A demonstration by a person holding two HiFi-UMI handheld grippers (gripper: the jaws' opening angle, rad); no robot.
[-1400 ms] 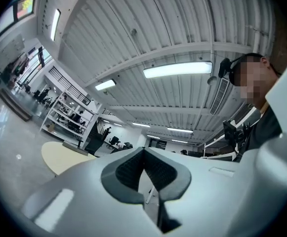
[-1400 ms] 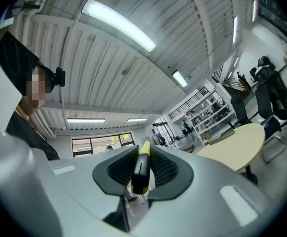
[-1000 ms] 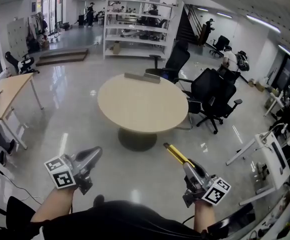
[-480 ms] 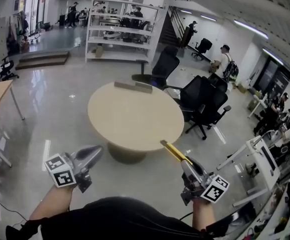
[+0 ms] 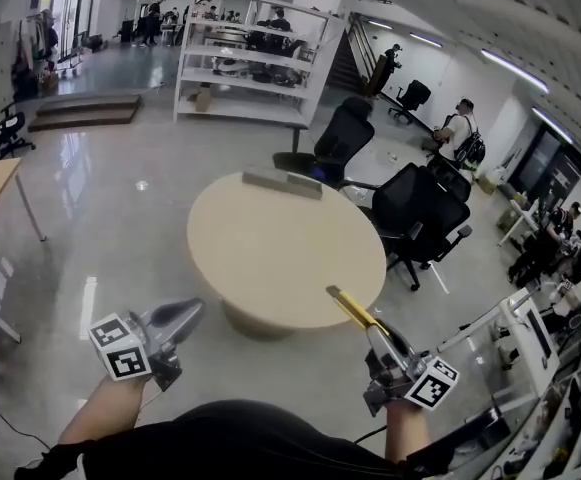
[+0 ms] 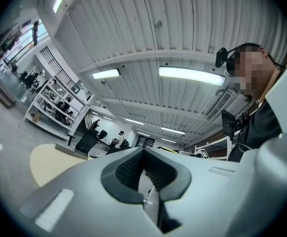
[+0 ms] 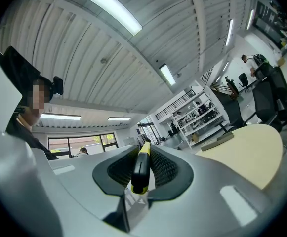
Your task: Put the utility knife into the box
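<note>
Across head view: left gripper [image 5: 182, 315] held low over bare floor; right gripper [image 5: 372, 332] clenched on utility knife [image 5: 348, 308], yellow body jutting forward toward round table [image 5: 270, 258]. Flat grey item [image 5: 282, 182] at table's far edge, possibly the box; cannot confirm.

Left gripper view: jaws pressed together, ribbed pads [image 6: 128, 169] meeting, nothing between.

Right gripper view: pads squeezing knife's flat sides at its black near end, yellow end pointing away.

Handling, as judged: light, rigid, smooth casing, probably slippery lengthwise. Best taken mid-body across flat faces, clear of any blade. Present hold sits far back, prone to pivoting.
</note>
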